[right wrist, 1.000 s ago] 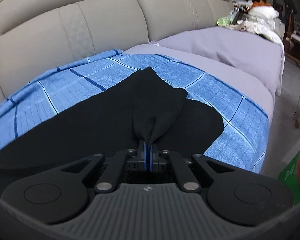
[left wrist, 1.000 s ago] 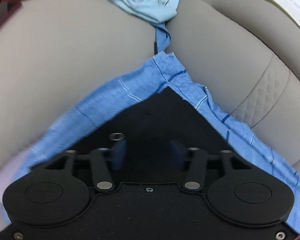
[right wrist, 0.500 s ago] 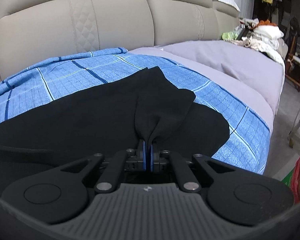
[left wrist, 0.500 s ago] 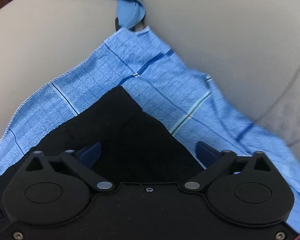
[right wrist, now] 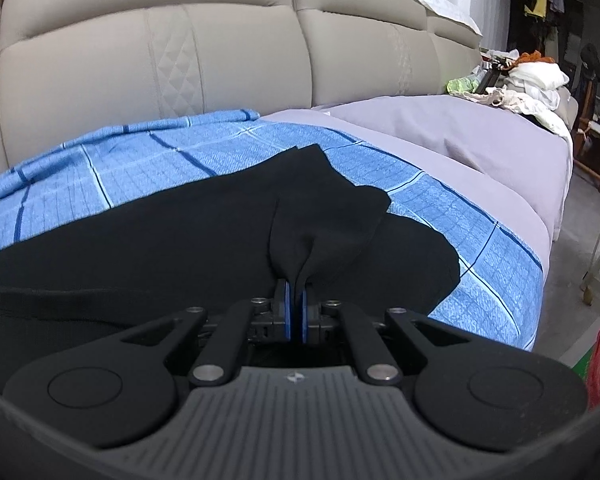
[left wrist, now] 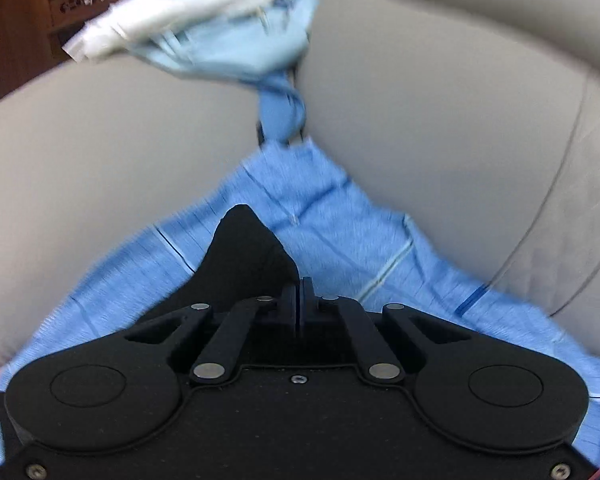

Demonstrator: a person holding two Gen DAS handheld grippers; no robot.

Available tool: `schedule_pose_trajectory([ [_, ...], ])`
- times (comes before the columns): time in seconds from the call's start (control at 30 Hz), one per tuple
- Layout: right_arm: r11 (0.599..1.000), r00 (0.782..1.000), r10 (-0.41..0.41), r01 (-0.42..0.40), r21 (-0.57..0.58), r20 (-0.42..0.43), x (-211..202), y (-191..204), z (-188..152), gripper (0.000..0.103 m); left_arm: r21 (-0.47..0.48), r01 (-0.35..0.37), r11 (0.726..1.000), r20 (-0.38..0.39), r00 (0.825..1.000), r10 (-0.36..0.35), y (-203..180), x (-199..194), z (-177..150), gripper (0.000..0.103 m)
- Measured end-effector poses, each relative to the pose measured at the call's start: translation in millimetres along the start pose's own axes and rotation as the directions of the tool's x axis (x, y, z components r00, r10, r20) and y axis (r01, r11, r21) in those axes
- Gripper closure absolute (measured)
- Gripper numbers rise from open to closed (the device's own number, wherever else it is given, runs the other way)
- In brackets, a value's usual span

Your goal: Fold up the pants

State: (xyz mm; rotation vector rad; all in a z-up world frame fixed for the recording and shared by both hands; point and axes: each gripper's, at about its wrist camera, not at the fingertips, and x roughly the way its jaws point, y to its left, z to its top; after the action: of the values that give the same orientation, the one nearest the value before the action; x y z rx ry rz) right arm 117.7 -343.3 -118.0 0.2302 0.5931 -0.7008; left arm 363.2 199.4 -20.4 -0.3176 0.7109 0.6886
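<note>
Your right gripper (right wrist: pixel 295 300) has its two fingers clamped on a bunched fold of the one pair of black pants (right wrist: pixel 180 240), which spreads ahead of them across one blue checked cloth (right wrist: pixel 140 156). Your left gripper (left wrist: pixel 300 300) is pinched on a pants corner. Beyond lie two beige sofa cushions (left wrist: pixel 440 100).

Left view blurred; pants (right wrist: pixel 140 264) cut off leftward.
</note>
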Motion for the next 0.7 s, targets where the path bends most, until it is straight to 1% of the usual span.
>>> schedule_pose_trajectory([
  [0.1, 0.999, 0.999, 0.02, -0.021, 0.036, 0.025, -7.5, -7.5, 0.6, 0.094, -0.031, 0.073, 0.997, 0.067, 0.995, -0.071, 37.4, -45.5, 4.3, 0.101],
  [0.17, 0.998, 0.999, 0.024, -0.027, 0.053, 0.049, -13.0, -12.1, 2.2, 0.094, -0.071, 0.128, 0.989, 0.091, 0.988, -0.122, 75.8, -76.5, 0.9, 0.101],
  [0.23, 0.998, 0.998, 0.016, -0.02, 0.061, 0.061, -18.1, -16.4, 5.5, 0.095, -0.089, 0.148, 0.985, 0.117, 0.984, -0.137, 113.8, -100.6, -8.5, 0.101],
  [0.3, 0.997, 0.998, 0.005, -0.009, 0.073, 0.062, -24.1, -22.3, 7.9, 0.095, -0.104, 0.142, 0.984, 0.132, 0.983, -0.128, 150.2, -117.4, -24.4, 0.101],
  [0.37, 0.996, 0.999, -0.002, -0.003, 0.094, 0.052, -30.2, -30.7, 9.0, 0.095, -0.115, 0.136, 0.984, 0.124, 0.985, -0.122, 184.1, -125.1, -46.0, 0.101],
  [0.47, 0.996, 1.0, -0.016, 0.015, 0.09, 0.019, -33.8, -37.4, 9.0, 0.095, -0.101, 0.09, 0.991, 0.063, 0.994, -0.084, 215.9, -116.9, -79.9, 0.101],
  [0.57, 0.998, 0.998, -0.004, 0.007, 0.057, -0.057, -29.4, -36.0, 9.5, 0.092, -0.101, 0.032, 0.994, -0.023, 0.999, -0.034, 235.5, -94.4, -110.2, 0.101],
  [0.6, 1.0, 0.996, -0.001, 0.003, 0.027, -0.09, -27.5, -32.5, 10.1, 0.071, -0.104, 0.022, 0.994, -0.047, 0.999, -0.027, 240.4, -86.2, -117.7, 0.101],
  [0.63, 1.0, 0.996, -0.005, 0.006, 0.009, -0.093, -28.8, -29.4, 10.8, 0.061, -0.103, 0.022, 0.994, -0.063, 0.998, -0.028, 243.6, -80.2, -126.3, 0.101],
  [0.67, 1.0, 0.996, -0.004, 0.003, -0.012, -0.088, -32.4, -25.0, 11.9, 0.055, -0.107, 0.021, 0.994, -0.074, 0.997, -0.029, 245.7, -74.3, -130.8, 0.1],
  [0.7, 0.999, 0.997, 0.006, -0.009, -0.039, -0.075, -38.3, -18.9, 14.3, 0.044, -0.113, 0.025, 0.993, -0.082, 0.996, -0.034, 247.4, -69.2, -134.1, 0.1],
])
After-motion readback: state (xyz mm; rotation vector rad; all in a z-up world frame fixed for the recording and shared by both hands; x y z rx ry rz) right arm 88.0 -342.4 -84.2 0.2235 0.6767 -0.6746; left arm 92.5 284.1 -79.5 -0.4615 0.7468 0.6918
